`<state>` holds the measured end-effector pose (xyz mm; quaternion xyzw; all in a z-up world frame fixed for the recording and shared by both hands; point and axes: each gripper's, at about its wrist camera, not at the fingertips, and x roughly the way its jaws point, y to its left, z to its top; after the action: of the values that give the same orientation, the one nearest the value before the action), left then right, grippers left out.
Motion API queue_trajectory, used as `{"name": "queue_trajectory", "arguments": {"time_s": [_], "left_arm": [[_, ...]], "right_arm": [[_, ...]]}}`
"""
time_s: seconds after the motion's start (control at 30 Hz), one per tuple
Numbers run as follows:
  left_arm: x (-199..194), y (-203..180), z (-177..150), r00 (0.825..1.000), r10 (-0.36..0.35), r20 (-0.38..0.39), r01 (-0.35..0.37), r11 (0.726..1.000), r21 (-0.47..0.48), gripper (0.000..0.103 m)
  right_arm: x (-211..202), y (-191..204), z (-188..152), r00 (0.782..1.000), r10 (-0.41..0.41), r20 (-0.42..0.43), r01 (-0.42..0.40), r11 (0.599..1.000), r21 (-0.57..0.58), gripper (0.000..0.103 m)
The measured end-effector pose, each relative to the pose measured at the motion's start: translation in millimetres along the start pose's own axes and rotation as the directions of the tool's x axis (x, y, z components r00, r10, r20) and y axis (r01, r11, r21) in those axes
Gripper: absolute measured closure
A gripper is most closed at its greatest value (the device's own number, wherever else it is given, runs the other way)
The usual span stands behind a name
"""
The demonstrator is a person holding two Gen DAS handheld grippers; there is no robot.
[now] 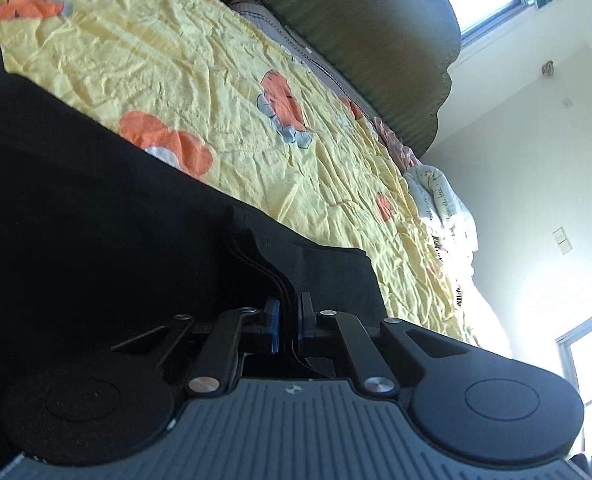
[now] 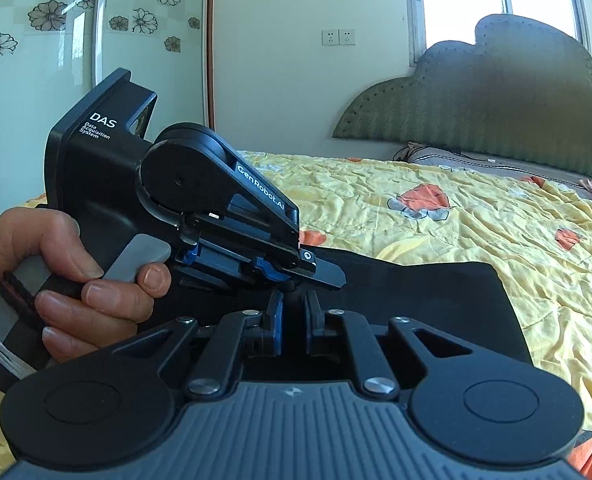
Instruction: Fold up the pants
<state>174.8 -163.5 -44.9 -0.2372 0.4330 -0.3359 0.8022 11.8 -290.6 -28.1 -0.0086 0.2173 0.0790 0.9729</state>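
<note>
Black pants [image 1: 96, 208] lie on the yellow bedspread [image 1: 176, 60]. My left gripper [image 1: 288, 312] is shut on a layered edge of the pants, with folds of black fabric rising between its blue pads. In the right wrist view the pants [image 2: 416, 300] lie folded ahead. My right gripper [image 2: 294, 316] is nearly closed with black fabric between its fingers. The left gripper [image 2: 308, 268] appears there from the side, held by a hand [image 2: 56, 272], its tips just above and in front of my right fingertips.
A green padded headboard [image 2: 496, 112] stands at the far end of the bed, with pillows [image 2: 456, 160] below it. A rolled white blanket [image 1: 440, 200] lies at the bed's edge. Windows and a flowered wardrobe door [image 2: 36, 40] are behind.
</note>
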Motion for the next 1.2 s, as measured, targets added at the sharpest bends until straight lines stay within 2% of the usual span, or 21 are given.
{"name": "queue_trajectory", "arguments": {"time_s": [0.1, 0.23, 0.27, 0.3, 0.33, 0.37, 0.47, 0.53, 0.6, 0.63, 0.73, 0.77, 0.8, 0.83, 0.87, 0.93, 1.0, 1.2], "left_arm": [[-6.9, -7.3, -3.8, 0.998, 0.044, 0.042, -0.048, 0.994, 0.094, 0.098], [-8.4, -4.9, -7.2, 0.996, 0.064, 0.059, -0.071, 0.989, 0.128, 0.098], [-7.4, -1.4, -7.4, 0.997, 0.061, 0.05, -0.067, 0.991, 0.116, 0.098], [-5.2, 2.9, -7.0, 0.998, 0.054, 0.034, -0.057, 0.994, 0.097, 0.093], [-3.0, 7.5, -6.0, 0.999, 0.049, 0.018, -0.05, 0.996, 0.069, 0.082], [-0.8, 12.8, -4.9, 0.999, 0.044, 0.005, -0.044, 0.999, 0.028, 0.082], [2.1, 26.5, 1.4, 1.0, -0.013, -0.016, 0.012, 0.997, -0.078, 0.074], [3.9, 30.8, 5.8, 0.998, -0.049, -0.025, 0.046, 0.991, -0.125, 0.062], [6.2, 31.5, 10.3, 0.998, -0.065, -0.025, 0.06, 0.986, -0.155, 0.057], [7.5, 31.1, 11.7, 0.998, -0.066, -0.023, 0.061, 0.986, -0.157, 0.056], [12.7, 27.8, 14.5, 0.998, -0.055, -0.01, 0.053, 0.986, -0.157, 0.056], [13.6, 28.0, 14.9, 0.998, -0.056, -0.004, 0.055, 0.985, -0.166, 0.056], [14.3, 28.4, 15.5, 0.998, -0.059, 0.001, 0.058, 0.983, -0.176, 0.059], [15.2, 28.8, 16.2, 0.998, -0.056, 0.004, 0.056, 0.981, -0.186, 0.062], [15.1, 29.2, 16.5, 0.999, -0.049, 0.006, 0.05, 0.98, -0.191, 0.066], [14.1, 29.6, 15.9, 1.0, -0.012, 0.009, 0.013, 0.983, -0.182, 0.089], [11.6, 32.0, 13.3, 1.0, 0.01, 0.018, -0.007, 0.985, -0.172, 0.098], [-15.7, 25.9, 6.7, 0.993, 0.059, 0.106, -0.051, 0.995, -0.08, 0.099]], "right_arm": [[2.9, 2.6, 1.8, 1.0, 0.011, -0.002, -0.011, 1.0, -0.008, 0.093], [8.4, 6.4, 1.9, 0.999, 0.027, -0.018, -0.028, 1.0, -0.015, 0.093], [9.8, 8.1, 1.5, 0.999, 0.029, -0.024, -0.029, 0.999, -0.019, 0.093], [11.2, 8.9, 0.7, 0.999, 0.028, -0.031, -0.029, 0.999, -0.023, 0.093], [12.8, 9.1, -0.2, 0.999, 0.028, -0.04, -0.029, 0.999, -0.025, 0.093], [14.4, 8.7, -1.2, 0.998, 0.027, -0.049, -0.028, 0.999, -0.021, 0.093], [17.8, 6.8, -2.4, 0.997, 0.028, -0.071, -0.029, 1.0, -0.01, 0.093], [20.9, 9.4, -2.4, 0.996, 0.013, -0.094, -0.015, 1.0, -0.018, 0.091], [25.6, 14.2, -2.4, 0.992, -0.016, -0.122, 0.01, 0.999, -0.047, 0.075], [28.2, 18.5, -2.4, 0.991, -0.035, -0.133, 0.025, 0.997, -0.077, 0.071], [34.1, 28.2, -3.1, 0.988, -0.08, -0.135, 0.059, 0.986, -0.156, 0.071], [36.1, 29.5, -3.4, 0.987, -0.085, -0.14, 0.061, 0.984, -0.166, 0.075], [37.0, 30.6, -3.7, 0.987, -0.086, -0.139, 0.061, 0.983, -0.174, 0.086], [36.5, 31.3, -3.8, 0.987, -0.081, -0.138, 0.056, 0.982, -0.179, 0.089], [35.1, 32.4, -4.0, 0.988, -0.082, -0.131, 0.057, 0.981, -0.186, 0.09], [32.3, 33.1, -5.0, 0.989, -0.075, -0.128, 0.05, 0.981, -0.187, 0.091], [30.4, 28.8, -4.8, 0.99, -0.056, -0.127, 0.035, 0.987, -0.157, 0.091], [20.5, 11.7, 1.8, 0.993, 0.055, -0.103, -0.057, 0.998, -0.018, 0.091]]}}
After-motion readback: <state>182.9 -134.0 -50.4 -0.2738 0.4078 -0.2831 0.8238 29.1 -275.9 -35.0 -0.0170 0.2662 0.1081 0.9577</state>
